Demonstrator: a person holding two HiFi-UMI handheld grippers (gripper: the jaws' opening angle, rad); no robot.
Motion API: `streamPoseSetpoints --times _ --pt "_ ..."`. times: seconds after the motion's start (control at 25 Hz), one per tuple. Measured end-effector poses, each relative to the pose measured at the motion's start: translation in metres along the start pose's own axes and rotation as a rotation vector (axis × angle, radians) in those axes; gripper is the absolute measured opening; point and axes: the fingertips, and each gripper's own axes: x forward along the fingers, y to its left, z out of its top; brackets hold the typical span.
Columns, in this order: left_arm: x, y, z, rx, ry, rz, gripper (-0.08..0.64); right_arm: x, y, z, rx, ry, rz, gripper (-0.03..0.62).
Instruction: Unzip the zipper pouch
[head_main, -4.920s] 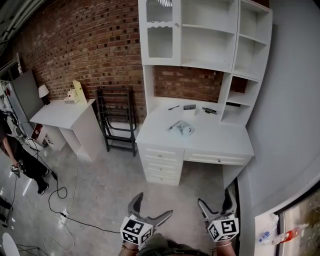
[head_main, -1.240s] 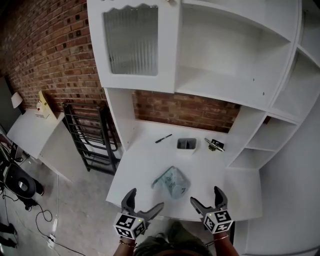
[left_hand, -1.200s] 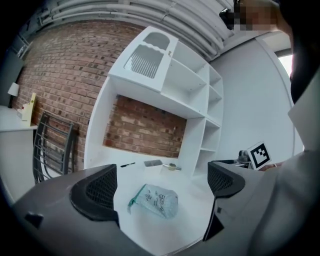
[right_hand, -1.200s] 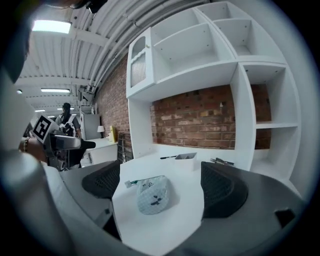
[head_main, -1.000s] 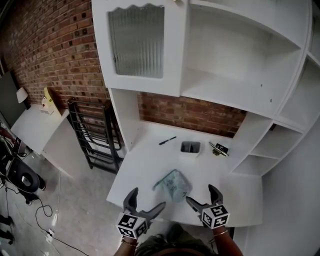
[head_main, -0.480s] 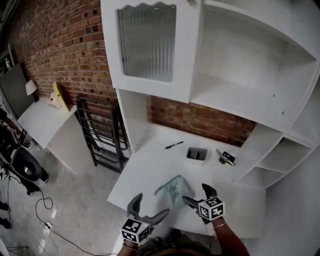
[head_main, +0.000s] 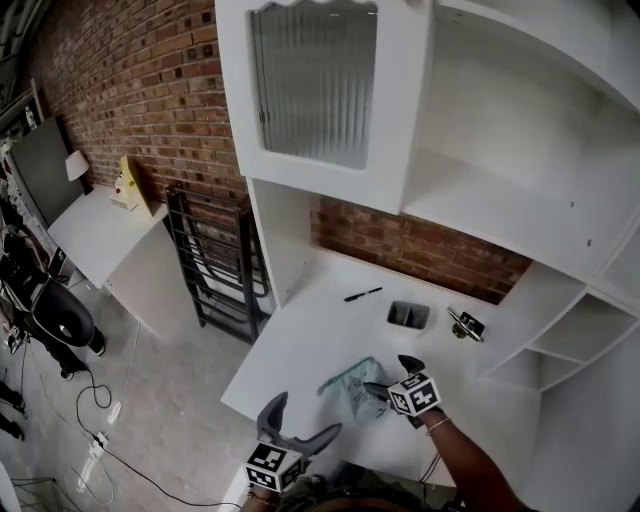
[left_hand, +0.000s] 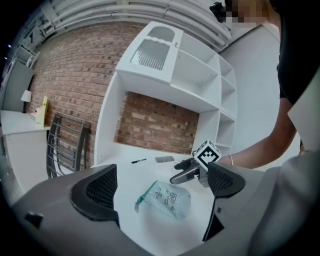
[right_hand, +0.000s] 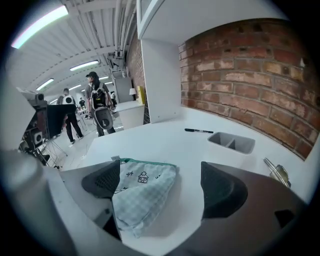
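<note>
Right gripper (head_main: 386, 376) hovers, jaws wide apart around the zipper pouch (head_main: 346, 386) without pinching it, likely lining up a hold; left gripper (head_main: 305, 415) hangs open and empty off the bench (head_main: 300, 345) where the pouch lies flat.

We see our right gripper (right_hand: 160, 186) with its two dark jaws wide apart, not squeezing anything. Between them, closer to the jaw at 9 o'clock, a soft checked pouch (right_hand: 142, 192) lies on the white desk (right_hand: 150, 145). It has a little house and stars drawn on it, and a green zipper edge (right_hand: 145, 163) along its top. From the pouch, a black pen (right_hand: 199, 131) lies at 1 o'clock and a grey tray (right_hand: 231, 142) with two parts sits at 2 o'clock. A brick wall (right_hand: 240, 70) stands behind them. Far off at 10 o'clock, people (right_hand: 96, 102) stand around.
</note>
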Motion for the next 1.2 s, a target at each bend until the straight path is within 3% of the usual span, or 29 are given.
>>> streamPoseSetpoints --times 0.36,0.68,0.88,1.12,1.2 --pt "-0.009 0.017 -0.008 -0.026 0.026 0.073 0.566 0.043 -0.001 -0.001 0.022 0.079 0.062 0.503" --pt "-0.018 0.022 -0.010 -0.044 0.037 0.118 0.566 0.077 -0.013 -0.023 0.122 0.219 0.081 0.469" --pt "-0.028 0.030 -0.016 -0.049 0.039 0.160 0.566 0.093 -0.015 -0.030 0.234 0.279 0.125 0.452" --pt "-0.039 0.040 -0.019 -0.066 0.036 0.197 0.565 0.093 -0.016 -0.037 0.107 0.359 0.077 0.349" --pt "-0.037 0.040 -0.021 -0.072 0.038 0.197 0.565 0.092 -0.019 -0.040 0.087 0.371 0.062 0.268"
